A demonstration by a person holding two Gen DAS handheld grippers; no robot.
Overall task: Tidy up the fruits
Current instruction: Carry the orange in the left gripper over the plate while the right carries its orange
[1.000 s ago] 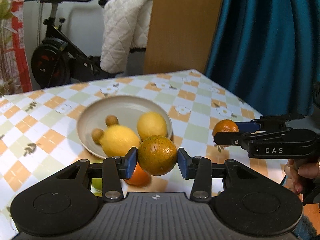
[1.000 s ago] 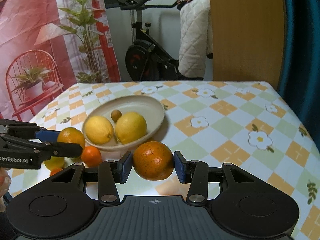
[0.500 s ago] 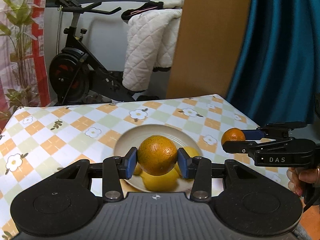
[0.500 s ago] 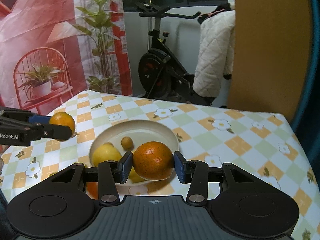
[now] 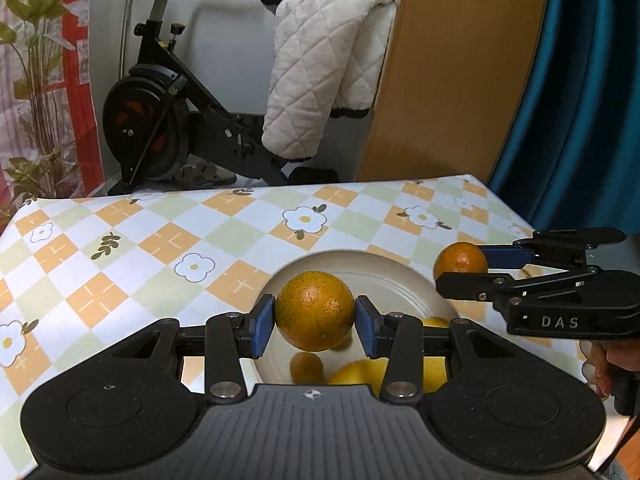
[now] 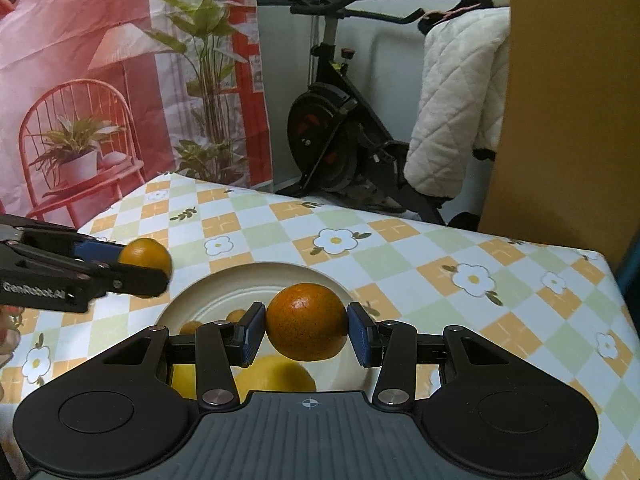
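Left gripper [image 5: 315, 312] and right gripper [image 6: 306, 322], each clamped on an orange [image 5: 315, 310] [image 6: 306, 320], now raised from tablecloth level to above the bowl [image 5: 384, 280] of lemons [image 6: 276, 372]; both fruits judged ready for release into it

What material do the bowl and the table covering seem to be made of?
Bowl: probably glazed ceramic, cream coloured; its smooth inner wall mirrors the fruit. Table covering: likely vinyl or oilcloth, printed with checks and flowers; it lies smooth with a faint sheen, though coated fabric is possible.
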